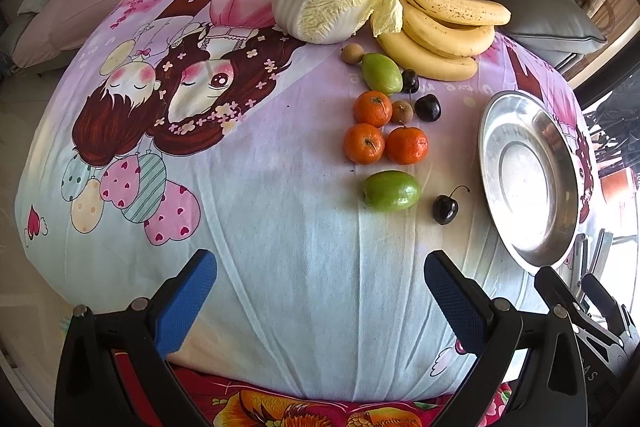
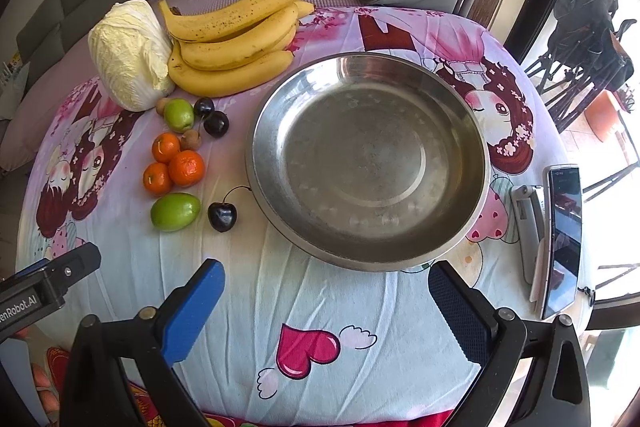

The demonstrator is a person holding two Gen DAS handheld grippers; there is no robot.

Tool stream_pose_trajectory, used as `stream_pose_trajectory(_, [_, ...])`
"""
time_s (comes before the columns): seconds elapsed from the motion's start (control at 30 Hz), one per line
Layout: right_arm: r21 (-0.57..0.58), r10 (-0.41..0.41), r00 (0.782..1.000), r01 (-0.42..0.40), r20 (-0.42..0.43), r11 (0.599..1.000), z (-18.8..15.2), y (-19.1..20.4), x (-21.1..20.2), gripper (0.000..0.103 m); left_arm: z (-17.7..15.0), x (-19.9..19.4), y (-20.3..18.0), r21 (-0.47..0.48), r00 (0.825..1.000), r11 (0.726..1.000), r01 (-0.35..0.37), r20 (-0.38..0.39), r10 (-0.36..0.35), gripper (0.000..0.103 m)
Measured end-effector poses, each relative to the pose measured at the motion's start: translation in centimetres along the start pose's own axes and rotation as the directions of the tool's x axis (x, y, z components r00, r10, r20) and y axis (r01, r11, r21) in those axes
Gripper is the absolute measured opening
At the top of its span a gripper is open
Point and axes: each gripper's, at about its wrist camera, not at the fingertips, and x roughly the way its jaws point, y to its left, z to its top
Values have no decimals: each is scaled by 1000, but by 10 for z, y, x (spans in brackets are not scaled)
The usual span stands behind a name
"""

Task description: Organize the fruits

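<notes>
both grippers, left gripper [image 1: 320,291] and right gripper [image 2: 326,301], spread, ribbed blue pads; round steel basin [image 2: 368,159] empty.

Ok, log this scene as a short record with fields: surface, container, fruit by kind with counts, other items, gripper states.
surface: round table under a cartoon-print cloth
container: steel bowl, nothing in it
bananas: one bunch
oranges: three
green fruits: two
dark cherries: three, one apart near the bowl
small brown fruits: two
other: napa cabbage; phone
left gripper: open, holding nothing
right gripper: open, holding nothing
</notes>
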Motion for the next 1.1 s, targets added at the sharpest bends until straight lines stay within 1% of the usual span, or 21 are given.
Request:
stream_pose_trajectory(0.4, [-15, -3, 1000, 2, -14, 1000, -3, 0, 8, 103, -1, 4, -3, 12, 1000, 1000, -12, 6, 12, 103])
stream_pose_trajectory(0.67, [-14, -8, 1000, 8, -29, 1000, -4, -2, 15, 103, 1, 8, 1, -2, 1000, 1000, 0, -3, 0, 103])
stream_pose_trajectory(0.8, [-20, -9, 999, 8, -37, 1000, -4, -1, 18, 103, 3, 11, 4, -25, 999, 999, 30, -23, -31, 103])
stream_pose_trajectory(1.1, [-26, -2, 998, 0, -60, 1000, -1, 3, 29, 103, 9, 16, 9, -31, 999, 999, 33, -41, -34, 103])
